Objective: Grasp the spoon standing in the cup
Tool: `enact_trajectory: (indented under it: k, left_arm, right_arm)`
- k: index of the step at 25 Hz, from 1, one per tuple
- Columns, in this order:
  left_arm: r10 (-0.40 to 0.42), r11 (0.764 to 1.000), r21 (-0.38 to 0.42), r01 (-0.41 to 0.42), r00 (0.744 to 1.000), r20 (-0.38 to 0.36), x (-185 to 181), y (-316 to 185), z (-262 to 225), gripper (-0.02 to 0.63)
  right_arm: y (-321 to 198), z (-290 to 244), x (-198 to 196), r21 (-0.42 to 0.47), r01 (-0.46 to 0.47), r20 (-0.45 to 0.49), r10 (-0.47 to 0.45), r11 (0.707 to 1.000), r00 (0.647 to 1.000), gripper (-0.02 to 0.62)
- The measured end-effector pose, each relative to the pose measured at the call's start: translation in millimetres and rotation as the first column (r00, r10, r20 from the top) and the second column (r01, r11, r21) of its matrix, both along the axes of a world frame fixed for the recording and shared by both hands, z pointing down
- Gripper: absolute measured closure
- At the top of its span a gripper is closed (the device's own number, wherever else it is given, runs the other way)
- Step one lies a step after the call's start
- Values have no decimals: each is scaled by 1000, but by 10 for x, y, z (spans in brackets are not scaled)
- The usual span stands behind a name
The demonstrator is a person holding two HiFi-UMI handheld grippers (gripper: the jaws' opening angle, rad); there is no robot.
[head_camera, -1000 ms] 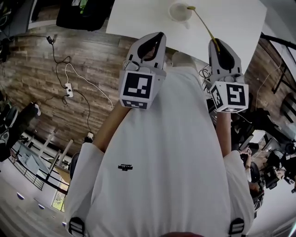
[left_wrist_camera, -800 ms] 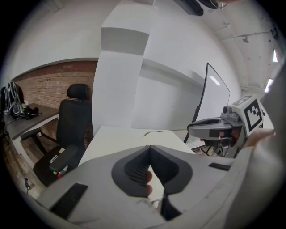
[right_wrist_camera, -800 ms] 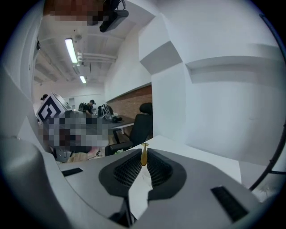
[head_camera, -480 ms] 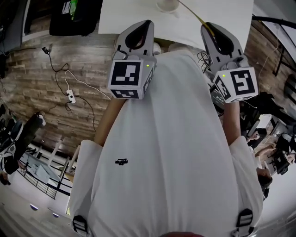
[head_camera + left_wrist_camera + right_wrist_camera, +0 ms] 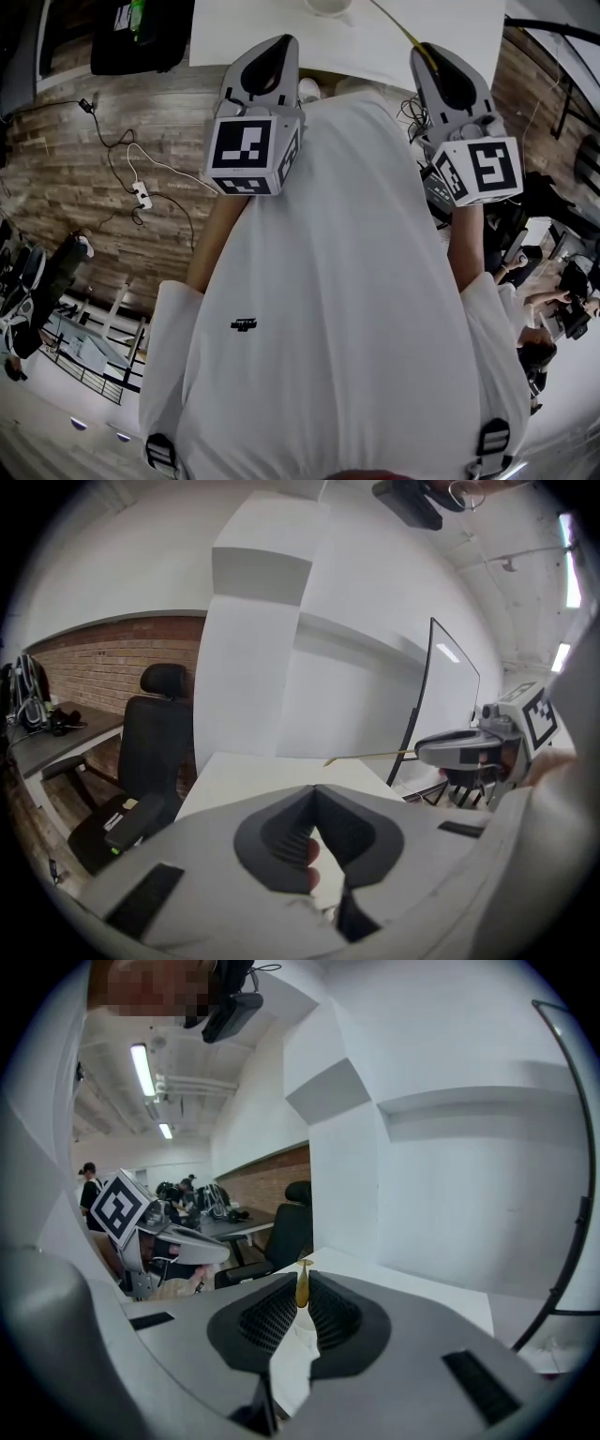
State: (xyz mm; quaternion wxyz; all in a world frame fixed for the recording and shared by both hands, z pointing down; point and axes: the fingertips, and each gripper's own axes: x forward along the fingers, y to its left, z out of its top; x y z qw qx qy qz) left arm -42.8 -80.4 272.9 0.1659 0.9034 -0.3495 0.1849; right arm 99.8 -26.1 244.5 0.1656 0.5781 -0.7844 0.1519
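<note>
The white cup (image 5: pixel 328 5) stands on the white table (image 5: pixel 375 52), cut by the head view's top edge. A thin yellow spoon (image 5: pixel 405 33) slants from near the cup down to my right gripper (image 5: pixel 427 52), which is shut on its handle. In the right gripper view the spoon (image 5: pixel 302 1288) shows end-on, pinched between the jaws of the right gripper (image 5: pixel 305 1277). From the left gripper view the spoon (image 5: pixel 370 756) juts sideways out of the right gripper (image 5: pixel 422 753) above the table. Whether its bowl rests in the cup is hidden. My left gripper (image 5: pixel 286 42) is shut on nothing, left of the spoon.
A black office chair (image 5: pixel 150 761) stands at the table's left side. Cables and a power strip (image 5: pixel 141 192) lie on the wooden floor. A black bag (image 5: pixel 141 37) sits by the table's left corner. People sit at desks to the right (image 5: pixel 553 300).
Both grippers have drawn back toward my body, and the cup has slid to the top edge of the head view. The right gripper still holds the spoon handle.
</note>
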Motion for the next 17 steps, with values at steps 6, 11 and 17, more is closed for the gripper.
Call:
enact_trajectory:
  k: [6,11,17]
  left_arm:
    - [11,1000,-4,-11,1000,-1,2,43,28,609]
    - [15,1000,-4,-15,1000,2,9,64,32,609]
    - [14,1000,-2,-14,1000,-6,38,53,18,609]
  right_arm:
    - [48,5,-35,-2,-3,16,4,1000,1000,555]
    - [45,-6,-36,5,-5,19,5,1000,1000,555]
    - [22,-6,-28,8,1,15,-1,1000,1000,555]
